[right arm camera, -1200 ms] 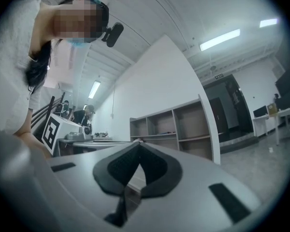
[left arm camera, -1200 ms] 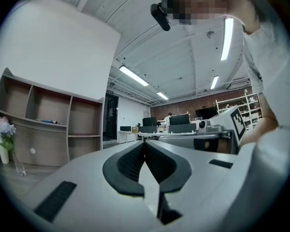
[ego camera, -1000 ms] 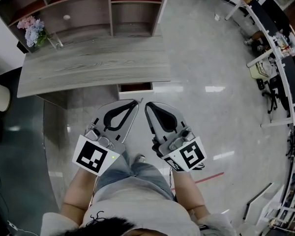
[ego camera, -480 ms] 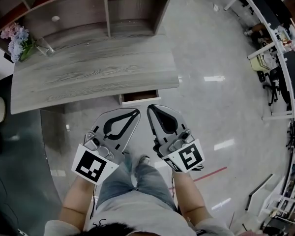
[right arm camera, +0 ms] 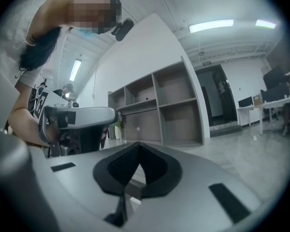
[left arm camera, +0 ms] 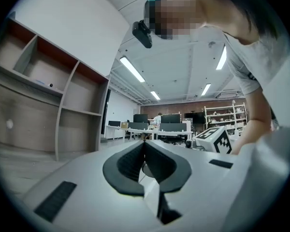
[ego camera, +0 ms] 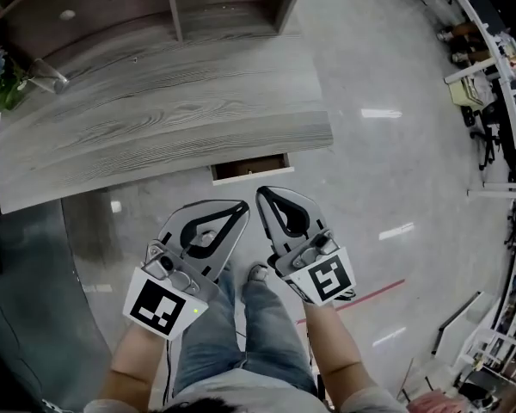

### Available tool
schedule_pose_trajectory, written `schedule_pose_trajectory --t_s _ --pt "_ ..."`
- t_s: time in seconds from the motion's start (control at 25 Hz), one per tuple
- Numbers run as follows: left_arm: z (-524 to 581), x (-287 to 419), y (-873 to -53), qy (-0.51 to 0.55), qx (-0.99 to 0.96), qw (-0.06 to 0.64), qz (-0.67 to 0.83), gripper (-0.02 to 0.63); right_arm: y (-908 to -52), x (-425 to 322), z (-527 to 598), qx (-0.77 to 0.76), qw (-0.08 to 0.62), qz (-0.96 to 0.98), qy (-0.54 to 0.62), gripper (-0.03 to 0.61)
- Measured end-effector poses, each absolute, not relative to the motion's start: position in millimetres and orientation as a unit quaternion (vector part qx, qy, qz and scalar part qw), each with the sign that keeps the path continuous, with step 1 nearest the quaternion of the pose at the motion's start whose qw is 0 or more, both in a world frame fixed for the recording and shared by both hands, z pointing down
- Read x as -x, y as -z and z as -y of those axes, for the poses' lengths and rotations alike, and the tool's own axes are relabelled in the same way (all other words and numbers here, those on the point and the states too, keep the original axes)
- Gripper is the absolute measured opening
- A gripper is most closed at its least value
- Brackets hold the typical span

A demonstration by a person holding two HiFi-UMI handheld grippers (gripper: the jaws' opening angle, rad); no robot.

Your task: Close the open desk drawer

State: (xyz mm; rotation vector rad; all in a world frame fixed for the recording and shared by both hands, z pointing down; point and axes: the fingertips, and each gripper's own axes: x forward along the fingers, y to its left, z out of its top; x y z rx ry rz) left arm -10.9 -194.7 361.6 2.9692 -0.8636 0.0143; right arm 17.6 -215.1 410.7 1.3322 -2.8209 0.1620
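Both the left gripper (ego camera: 241, 206) and right gripper (ego camera: 261, 194) are hovering empty, jaws pressed together; pushing squarely on the white-fronted brown drawer (ego camera: 249, 169) just ahead is looking wisest.

The desk (ego camera: 155, 127) is grey wood-grain, the drawer (ego camera: 250, 169) dark brown inside.

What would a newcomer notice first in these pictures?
Two grey grippers held side by side over the floor, the left gripper and right gripper, both with jaws together and empty. Just ahead of them, a small drawer stands slightly open under the front edge of the grey wood-grain desk.
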Motion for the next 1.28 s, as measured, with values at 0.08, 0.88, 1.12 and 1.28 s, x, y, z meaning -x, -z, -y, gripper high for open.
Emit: schedule_pose_trajectory --t_s 0.08,0.88,1.12,1.28 --pt "198 9 -377 -0.01 -0.961 0.024 0.275 0.011 -429 -18 219 -0.426 0.013 0.903 -0.054 0.008" --pt "204 15 -470 -0.025 -0.966 0.042 0.256 0.011 -590 -15 226 -0.447 0.072 0.885 -0.104 0.008" --pt "205 21 -475 -0.027 -0.963 0.041 0.263 0.011 -613 -18 232 -0.46 0.073 0.877 -0.121 0.008" --pt "208 29 -477 -0.024 -0.962 0.042 0.269 0.011 -617 -16 234 -0.466 0.073 0.873 -0.127 0.008"
